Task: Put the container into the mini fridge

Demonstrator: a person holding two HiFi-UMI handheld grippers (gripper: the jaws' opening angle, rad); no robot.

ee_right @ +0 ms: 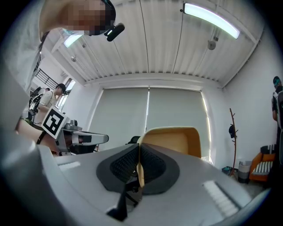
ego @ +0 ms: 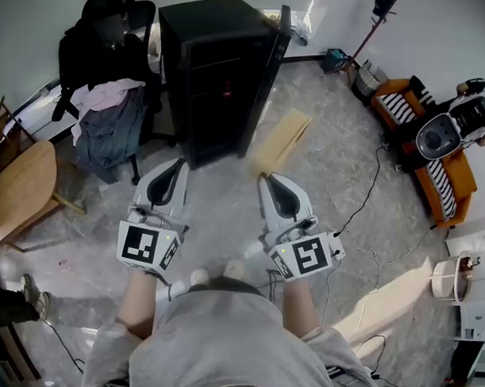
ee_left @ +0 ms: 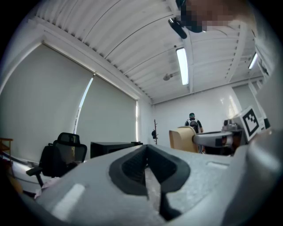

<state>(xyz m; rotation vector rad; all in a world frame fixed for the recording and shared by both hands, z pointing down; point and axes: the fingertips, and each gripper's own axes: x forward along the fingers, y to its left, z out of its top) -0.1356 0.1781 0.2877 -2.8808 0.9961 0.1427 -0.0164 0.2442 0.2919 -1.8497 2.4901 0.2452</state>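
The black mini fridge (ego: pixel 214 71) stands on the floor ahead of me, its door (ego: pixel 271 65) swung open to the right. My right gripper (ego: pixel 266 177) is shut on the rim of a tan, open-topped container (ego: pixel 280 141), held tilted in the air just right of the fridge front. In the right gripper view the container (ee_right: pixel 172 141) rises behind the closed jaws (ee_right: pixel 139 170). My left gripper (ego: pixel 178 162) is shut with nothing in it, level with the right one and pointing at the fridge's lower front. The left gripper view shows its own jaws (ee_left: pixel 147 170), the fridge (ee_left: pixel 110 148) and the container (ee_left: pixel 182 139).
A black office chair (ego: pixel 108 98) draped with clothes stands left of the fridge, beside a wooden table (ego: pixel 20 188). At the right are an orange seat (ego: pixel 444 174), a white machine (ego: pixel 447 130) and cables (ego: pixel 369 192) on the floor. A person (ee_left: pixel 192 123) stands at the far wall.
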